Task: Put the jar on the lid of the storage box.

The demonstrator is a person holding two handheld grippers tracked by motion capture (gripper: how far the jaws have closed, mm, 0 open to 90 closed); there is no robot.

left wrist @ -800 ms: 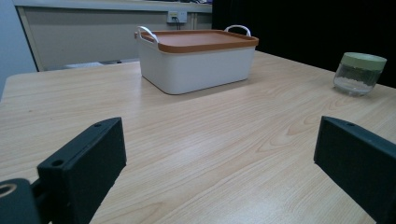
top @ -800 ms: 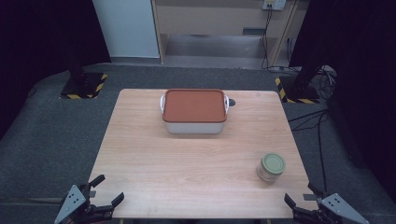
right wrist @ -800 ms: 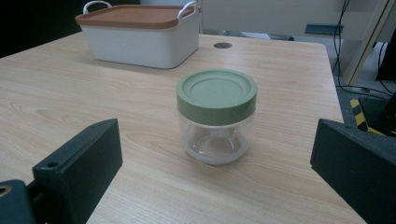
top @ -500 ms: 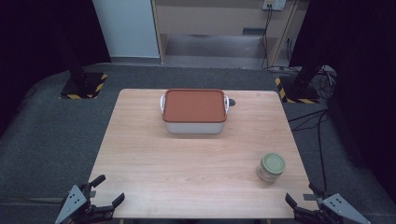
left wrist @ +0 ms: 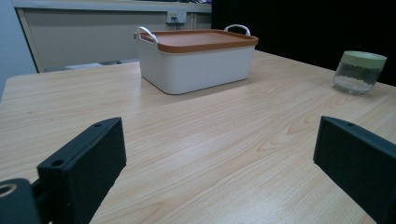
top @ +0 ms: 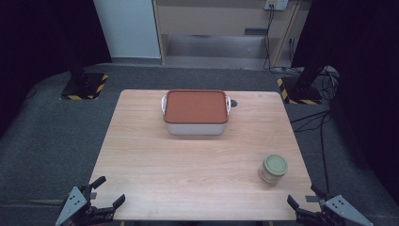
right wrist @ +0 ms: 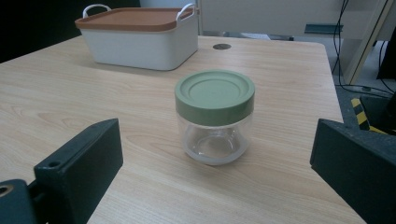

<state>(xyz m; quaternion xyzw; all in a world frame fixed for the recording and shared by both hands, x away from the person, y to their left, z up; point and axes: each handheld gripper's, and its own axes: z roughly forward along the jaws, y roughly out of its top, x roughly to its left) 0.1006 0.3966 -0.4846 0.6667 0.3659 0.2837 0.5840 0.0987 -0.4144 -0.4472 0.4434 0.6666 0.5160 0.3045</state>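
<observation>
Facing jar (right wrist: 215,116) | right tool (right wrist: 215,186) wide open, empty | left tool (left wrist: 219,172) likewise, seemingly

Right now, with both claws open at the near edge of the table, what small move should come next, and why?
Probably ease the right claw forward toward the glass jar. The jar, closed with a green lid, stands upright straight ahead between its open jaws, nearer than the white bin with its orange lid. The left claw has nothing close by.
</observation>
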